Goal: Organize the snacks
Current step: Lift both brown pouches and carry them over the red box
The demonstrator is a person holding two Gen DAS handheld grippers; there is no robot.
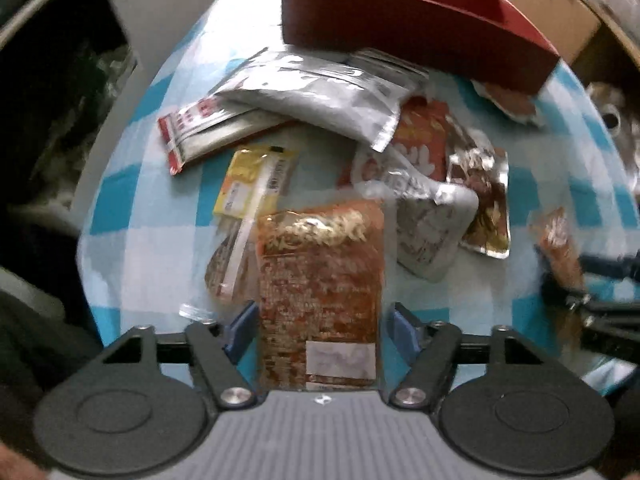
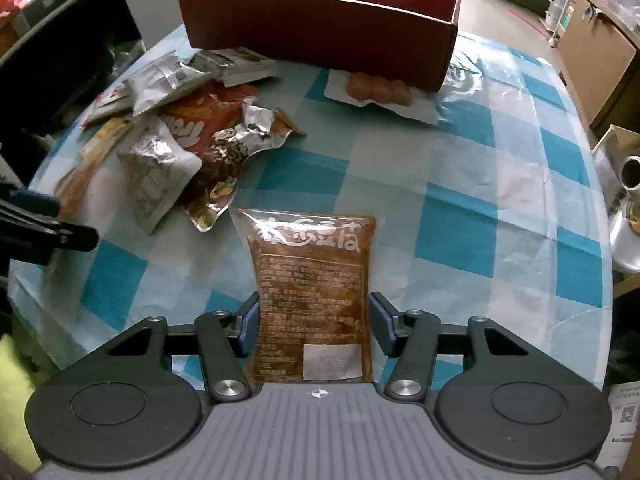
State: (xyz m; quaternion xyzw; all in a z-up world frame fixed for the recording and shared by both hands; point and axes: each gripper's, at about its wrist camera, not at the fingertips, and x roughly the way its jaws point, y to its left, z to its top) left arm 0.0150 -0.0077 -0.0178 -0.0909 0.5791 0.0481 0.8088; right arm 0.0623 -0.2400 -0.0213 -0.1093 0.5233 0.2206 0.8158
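Right wrist view: my right claw (image 2: 314, 320) grasps a brown snack packet (image 2: 312, 280), fingers pressed against both its sides at lower centre, above the blue-checked tablecloth (image 2: 500, 184). The red box (image 2: 316, 28) stands open at the top of the frame, a pile of snack bags (image 2: 188, 136) to the upper left. In the left wrist view my left claw (image 1: 318, 328) seems clenched on an orange packet (image 1: 320, 280), though blur hides the contact; silver pouch (image 1: 316, 96) beyond.
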